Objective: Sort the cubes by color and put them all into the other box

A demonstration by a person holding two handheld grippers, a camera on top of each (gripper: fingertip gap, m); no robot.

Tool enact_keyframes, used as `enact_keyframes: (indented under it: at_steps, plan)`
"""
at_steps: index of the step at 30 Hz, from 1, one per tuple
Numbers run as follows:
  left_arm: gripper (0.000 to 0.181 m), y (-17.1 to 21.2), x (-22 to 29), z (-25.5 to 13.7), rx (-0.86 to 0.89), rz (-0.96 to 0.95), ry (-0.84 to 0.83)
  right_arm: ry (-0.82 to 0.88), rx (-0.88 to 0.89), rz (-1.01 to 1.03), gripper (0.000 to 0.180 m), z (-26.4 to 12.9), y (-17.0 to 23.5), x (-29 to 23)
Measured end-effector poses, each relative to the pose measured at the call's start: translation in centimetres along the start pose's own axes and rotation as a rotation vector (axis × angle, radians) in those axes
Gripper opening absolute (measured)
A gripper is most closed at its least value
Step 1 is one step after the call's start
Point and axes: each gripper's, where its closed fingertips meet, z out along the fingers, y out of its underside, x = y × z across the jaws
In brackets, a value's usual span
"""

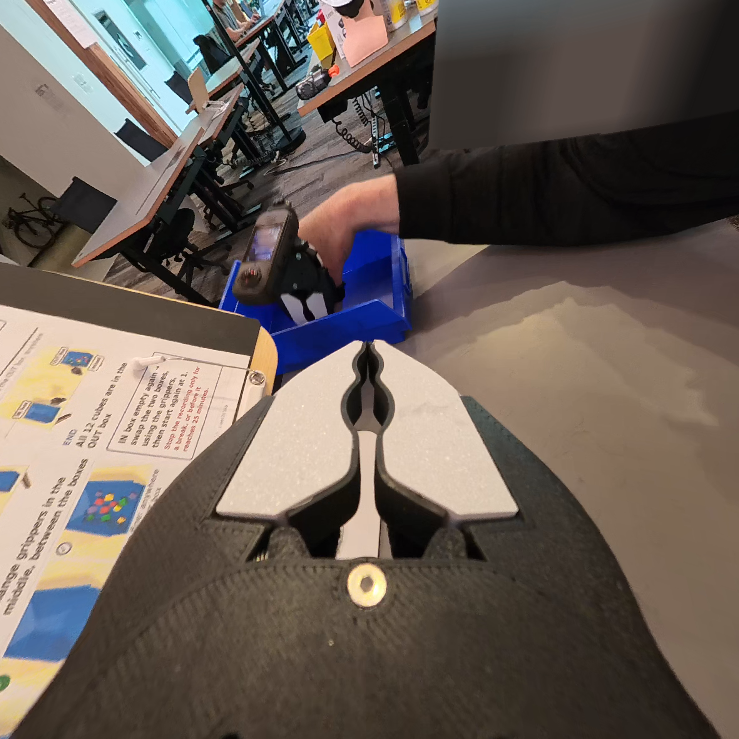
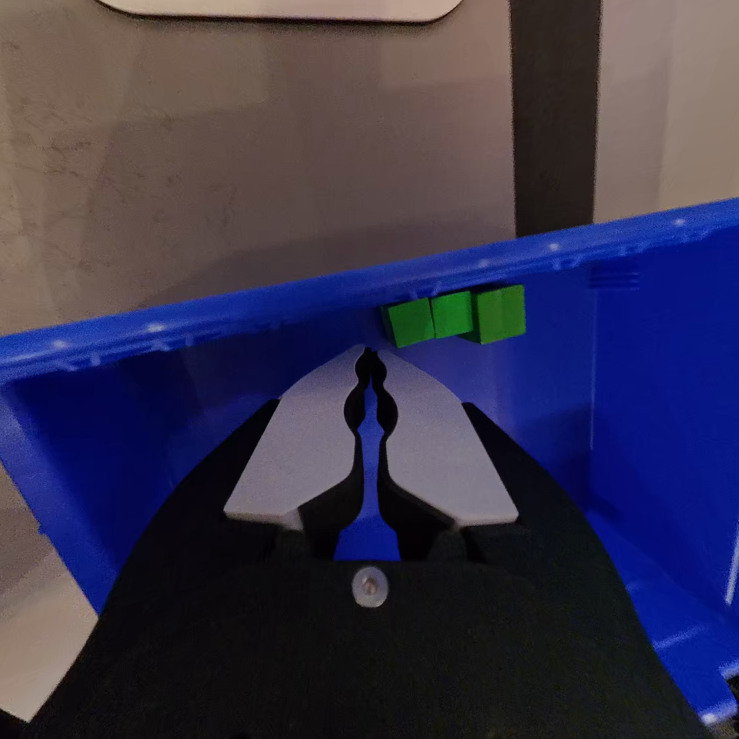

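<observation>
Evidently one color group is placed: at lower left of the left wrist view lies an instruction sheet (image 1: 80, 460); the left gripper (image 1: 367, 348) idles at centre, jaws closed and empty. The right gripper (image 2: 368, 352), likewise closed on nothing, sits inside the blue box (image 2: 240, 316); three green cubes (image 2: 454, 314) line its far wall, upper right. Next it must lift out and fetch another color.

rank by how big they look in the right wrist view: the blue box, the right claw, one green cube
1. right claw, though it is nearest the camera, so its rank is unsure
2. blue box, cut off by the frame
3. green cube, plainly smallest; three sit together by the far wall
</observation>
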Motion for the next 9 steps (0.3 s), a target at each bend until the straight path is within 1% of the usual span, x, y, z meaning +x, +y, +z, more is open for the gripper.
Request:
enact_keyframes:
  at_steps: [1, 5, 9]
  plan:
    - [0.0, 0.0, -0.2, -0.2, -0.002, -0.002, -0.006, 0.015, 0.01, 0.003, 0.0, -0.6, -0.1, 0.2]
    - [0.0, -0.4, -1.0, -1.9, -0.004, 0.002, -0.055, 0.084, 0.049, 0.014, 0.0, -3.8, -0.3, 0.7]
    - [0.0, -0.8, -1.9, -4.5, -0.011, 0.011, -0.124, 0.157, 0.092, 0.01, 0.0, -7.4, -0.9, 0.5]
